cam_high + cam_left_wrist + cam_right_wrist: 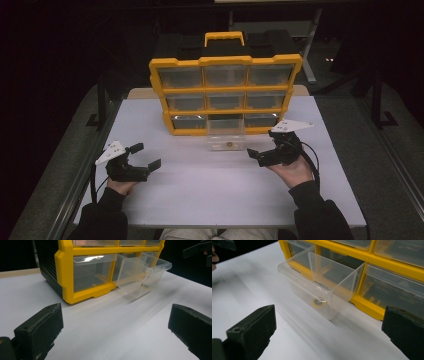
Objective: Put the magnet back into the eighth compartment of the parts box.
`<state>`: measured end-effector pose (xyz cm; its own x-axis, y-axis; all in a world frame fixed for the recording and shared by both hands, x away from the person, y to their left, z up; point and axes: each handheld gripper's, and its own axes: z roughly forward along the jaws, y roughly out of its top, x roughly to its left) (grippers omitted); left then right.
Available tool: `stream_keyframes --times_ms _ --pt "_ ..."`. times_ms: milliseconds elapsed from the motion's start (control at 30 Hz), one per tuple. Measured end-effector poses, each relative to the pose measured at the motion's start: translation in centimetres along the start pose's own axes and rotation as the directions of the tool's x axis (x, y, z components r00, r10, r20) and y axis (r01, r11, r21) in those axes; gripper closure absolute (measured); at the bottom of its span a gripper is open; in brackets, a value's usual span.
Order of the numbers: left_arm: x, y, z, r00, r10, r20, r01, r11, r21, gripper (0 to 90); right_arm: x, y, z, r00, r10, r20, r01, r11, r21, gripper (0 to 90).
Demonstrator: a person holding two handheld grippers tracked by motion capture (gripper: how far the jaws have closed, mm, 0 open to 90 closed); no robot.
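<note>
High view: a yellow organiser (225,95) stands on the white table (200,195), its bottom-middle clear drawer (226,135) pulled out with a small round item (229,145) on its floor. The left gripper (145,157) rests well to the left of the drawer, jaws spread, nothing between them; the right gripper (257,155) sits just beside the drawer's right front corner, jaws also parted and empty. Left gripper view: the drawer (140,275) lies ahead and toward the right jaw, well beyond the tips. Right gripper view: the drawer (322,287) sits ahead between the two jaws, nearer the left one, with the round item (318,302) visible through its front wall. Judgement: the drawer looks like thin, rigid plastic, so light, slick and liable to crack under a hard squeeze. Best hold is the front lip or wall, gentle pressure, moved straight along its slot.
</note>
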<state>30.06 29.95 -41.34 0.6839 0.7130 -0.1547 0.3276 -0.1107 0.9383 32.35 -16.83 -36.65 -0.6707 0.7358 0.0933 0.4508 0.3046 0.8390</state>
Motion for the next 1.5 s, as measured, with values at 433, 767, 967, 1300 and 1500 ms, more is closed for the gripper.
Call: stream_keyframes --times_ms 433,767,967,1300,1500 --pt "0.0 0.0 0.0 1.0 0.002 0.006 -0.002 1.0 -0.002 0.0 -2.0 -3.4 -2.3 0.996 0.085 0.028 -0.082 0.992 -0.096 0.0" --pt "0.0 0.0 -0.1 1.0 0.0 0.009 0.0 1.0 -0.002 0.0 -3.0 -5.4 -3.5 0.9924 0.119 0.034 -0.113 0.985 -0.133 0.0" --pt "0.0 0.0 0.0 0.9999 0.002 0.01 -0.002 1.0 0.002 0.0 -3.2 -6.2 -3.8 0.9917 0.125 0.033 -0.119 0.983 -0.141 0.0" --pt "-0.1 0.0 0.1 0.9999 0.01 0.011 -0.01 0.9999 0.008 0.0 -3.7 -7.8 -4.6 0.9911 0.132 0.019 -0.125 0.969 -0.215 0.0" --pt "-0.2 0.0 0.1 0.9998 0.013 0.013 -0.013 0.9999 0.011 0.0 -4.2 -9.1 -4.9 0.9851 0.164 0.05 -0.148 0.961 -0.234 0.0"
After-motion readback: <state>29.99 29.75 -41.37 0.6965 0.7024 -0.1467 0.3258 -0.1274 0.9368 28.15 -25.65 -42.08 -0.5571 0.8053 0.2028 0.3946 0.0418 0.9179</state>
